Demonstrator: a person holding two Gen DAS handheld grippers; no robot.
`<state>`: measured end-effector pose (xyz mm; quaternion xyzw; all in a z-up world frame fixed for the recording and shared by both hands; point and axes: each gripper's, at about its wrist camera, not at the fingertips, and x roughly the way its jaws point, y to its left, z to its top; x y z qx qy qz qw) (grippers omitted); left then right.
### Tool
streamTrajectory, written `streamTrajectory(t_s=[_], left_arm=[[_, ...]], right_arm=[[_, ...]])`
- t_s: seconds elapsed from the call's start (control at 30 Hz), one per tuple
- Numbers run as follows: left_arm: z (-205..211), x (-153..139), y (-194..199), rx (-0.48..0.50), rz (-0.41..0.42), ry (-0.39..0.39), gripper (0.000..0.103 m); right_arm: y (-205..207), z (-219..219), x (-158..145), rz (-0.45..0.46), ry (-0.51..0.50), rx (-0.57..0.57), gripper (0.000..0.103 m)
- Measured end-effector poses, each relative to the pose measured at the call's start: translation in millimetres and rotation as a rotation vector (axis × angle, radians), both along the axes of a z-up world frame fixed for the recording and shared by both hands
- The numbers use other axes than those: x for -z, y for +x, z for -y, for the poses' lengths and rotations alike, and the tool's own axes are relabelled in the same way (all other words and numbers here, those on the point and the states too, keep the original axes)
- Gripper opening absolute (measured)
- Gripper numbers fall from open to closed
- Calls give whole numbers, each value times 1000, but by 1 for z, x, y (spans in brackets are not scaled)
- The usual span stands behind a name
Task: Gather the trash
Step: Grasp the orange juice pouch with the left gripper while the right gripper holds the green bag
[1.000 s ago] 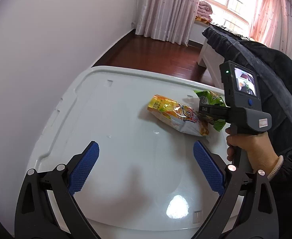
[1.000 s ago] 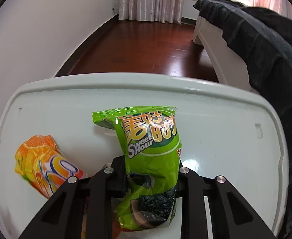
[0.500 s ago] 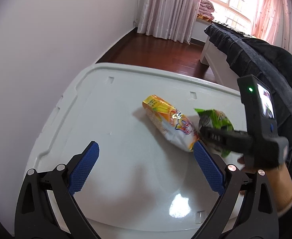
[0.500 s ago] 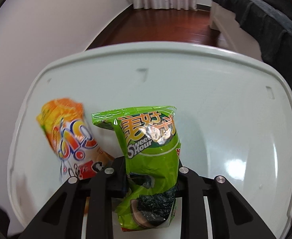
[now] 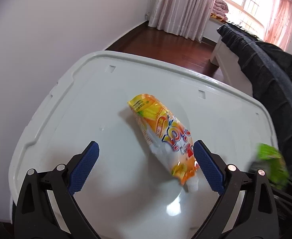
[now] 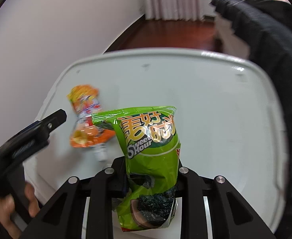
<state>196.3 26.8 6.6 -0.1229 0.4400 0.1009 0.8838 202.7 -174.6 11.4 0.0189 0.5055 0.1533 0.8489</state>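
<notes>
An orange snack pouch (image 5: 162,135) with a white spout lies on the white plastic lid (image 5: 106,103). My left gripper (image 5: 146,165) hovers open just above it, its blue right pad (image 5: 207,169) beside the pouch's lower end. A green seaweed snack bag (image 6: 152,149) stands up between the jaws of my right gripper (image 6: 152,181), which is shut on it and lifted off the lid. The same green bag (image 5: 271,165) shows blurred at the right edge of the left wrist view. In the right wrist view the orange pouch (image 6: 86,119) lies left of the bag, with the left gripper (image 6: 32,133) next to it.
The lid (image 6: 205,99) has a raised rim and sits against a white wall (image 5: 56,29). A bed draped with a dark blanket (image 5: 265,75) borders its right side. Dark wooden floor (image 5: 166,41) and pink curtains (image 5: 181,6) lie beyond. A hand (image 6: 12,209) holds the left gripper's handle.
My right gripper has carried the green bag up and back toward the lid's near right edge. The left gripper has come down and closer to the orange pouch, still open.
</notes>
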Motion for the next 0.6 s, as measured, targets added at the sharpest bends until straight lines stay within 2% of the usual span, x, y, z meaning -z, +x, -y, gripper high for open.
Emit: streamTrajectory(t_s=[0.17, 0.3, 0.37, 0.6], left_arm=[[20, 3, 16, -12, -10, 93, 93], [29, 8, 29, -33, -34, 128, 93], [31, 11, 34, -64, -50, 128, 93], [23, 37, 59, -131, -129, 50, 93]], right_arm=[[-12, 45, 2, 19, 31, 96, 26], [-11, 74, 4, 0, 57, 139, 26], [-13, 88, 1, 6, 85, 155, 26], [-16, 84, -10, 29, 139, 127, 26]])
